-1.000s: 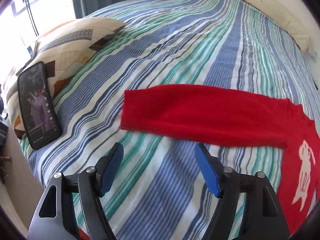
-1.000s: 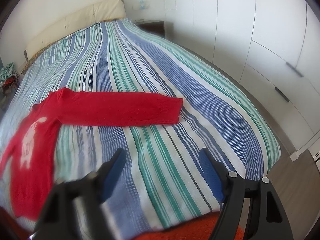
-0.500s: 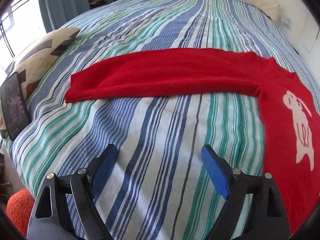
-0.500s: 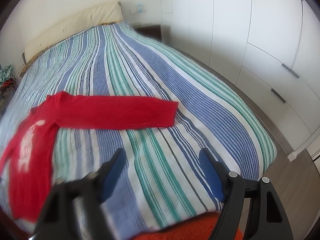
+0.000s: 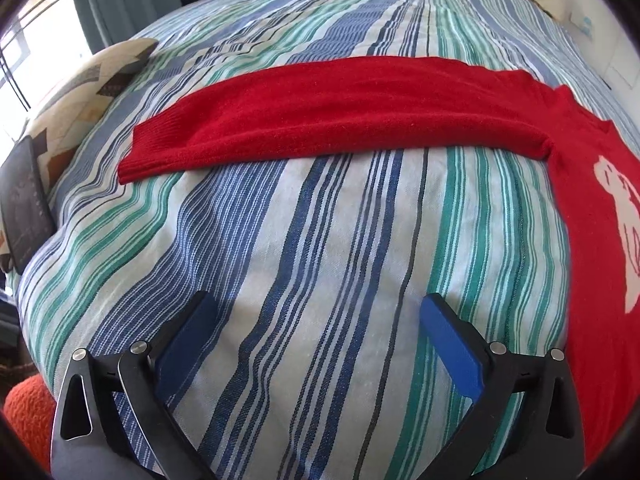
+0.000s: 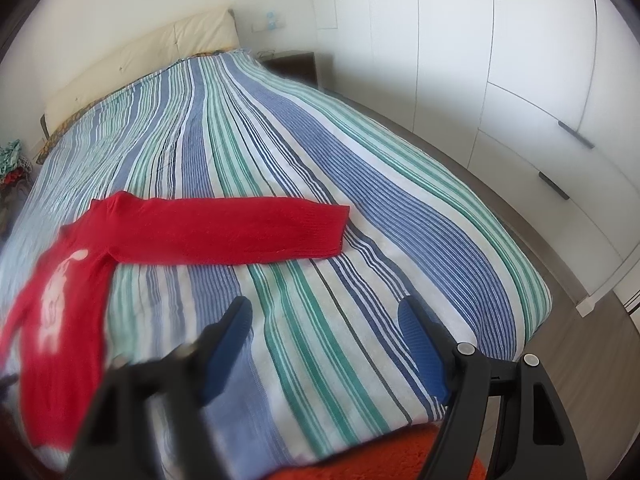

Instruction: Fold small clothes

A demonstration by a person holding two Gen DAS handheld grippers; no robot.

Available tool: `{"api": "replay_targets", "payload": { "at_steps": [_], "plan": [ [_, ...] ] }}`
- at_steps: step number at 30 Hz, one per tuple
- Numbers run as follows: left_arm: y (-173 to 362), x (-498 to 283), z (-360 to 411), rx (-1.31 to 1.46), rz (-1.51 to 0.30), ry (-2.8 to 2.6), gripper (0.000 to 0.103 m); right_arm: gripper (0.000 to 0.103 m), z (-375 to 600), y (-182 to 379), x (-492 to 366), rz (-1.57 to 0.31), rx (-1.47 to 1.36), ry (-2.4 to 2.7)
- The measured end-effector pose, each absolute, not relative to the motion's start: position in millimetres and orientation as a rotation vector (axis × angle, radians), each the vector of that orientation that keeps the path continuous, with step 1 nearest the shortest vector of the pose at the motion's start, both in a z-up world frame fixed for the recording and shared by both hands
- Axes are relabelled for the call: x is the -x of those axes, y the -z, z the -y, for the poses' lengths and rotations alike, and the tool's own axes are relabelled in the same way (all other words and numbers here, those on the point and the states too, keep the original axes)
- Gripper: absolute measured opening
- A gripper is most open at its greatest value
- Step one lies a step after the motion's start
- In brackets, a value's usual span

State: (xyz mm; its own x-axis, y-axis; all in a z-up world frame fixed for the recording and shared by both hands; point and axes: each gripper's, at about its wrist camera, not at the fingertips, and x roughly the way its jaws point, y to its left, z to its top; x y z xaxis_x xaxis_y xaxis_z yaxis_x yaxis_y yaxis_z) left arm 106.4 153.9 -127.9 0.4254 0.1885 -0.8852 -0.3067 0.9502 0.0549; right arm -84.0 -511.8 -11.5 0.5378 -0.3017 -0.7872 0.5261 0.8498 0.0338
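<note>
The red sweater point(image 5: 360, 116) lies flat on the striped bed point(image 5: 304, 240), sleeves spread; the left gripper point(image 5: 316, 312) is opening over bare cover, empty; the right gripper point(image 6: 324, 320) gapes, empty.

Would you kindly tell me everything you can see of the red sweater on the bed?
The sweater is a small red knit with ribbed cuffs and a white figure on its body. It lies flat and unfolded on the striped bedspread, both sleeves stretched straight out sideways, one to each side, the body running toward the bed's near edge. Only the bedspread touches it; neither gripper's fingers reach it.
</note>
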Motion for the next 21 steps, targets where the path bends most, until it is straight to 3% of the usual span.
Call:
{"api": "replay_targets", "payload": {
  "at_steps": [21],
  "plan": [
    [128.6,-102.9,-144.2,0.021,-1.135,-0.267,0.103,0.075,512.5,12.0,82.9,-0.876,-0.278,0.518]
  ]
}}
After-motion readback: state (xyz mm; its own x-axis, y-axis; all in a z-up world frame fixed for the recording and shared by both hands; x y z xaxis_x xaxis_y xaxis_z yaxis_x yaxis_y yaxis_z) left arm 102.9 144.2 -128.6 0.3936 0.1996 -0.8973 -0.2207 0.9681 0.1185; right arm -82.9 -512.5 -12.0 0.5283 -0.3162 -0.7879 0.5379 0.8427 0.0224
